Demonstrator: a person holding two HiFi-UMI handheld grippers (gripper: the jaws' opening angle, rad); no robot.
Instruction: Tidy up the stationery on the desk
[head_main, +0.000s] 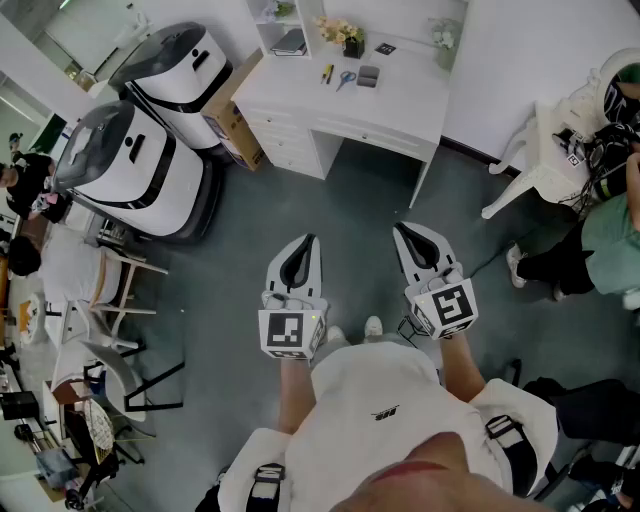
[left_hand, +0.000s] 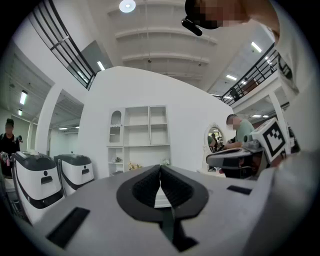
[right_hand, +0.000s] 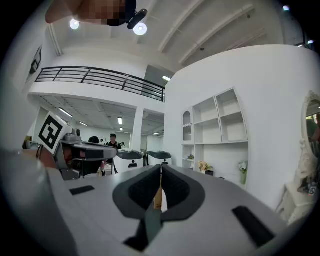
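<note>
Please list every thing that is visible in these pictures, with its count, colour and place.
desk: one, white, top centre
pen: one, yellow and black, on desk
scissors: one pair, blue, right of pen
block: one, grey, right of scissors
flowers: one pot, pale, back of desk
box: one, brown cardboard, left of desk
machines: two, white and black, left
chair: one, white, right
seated person: one, green top, right edge
left gripper: white, shut, empty
right gripper: white, shut, empty
</note>
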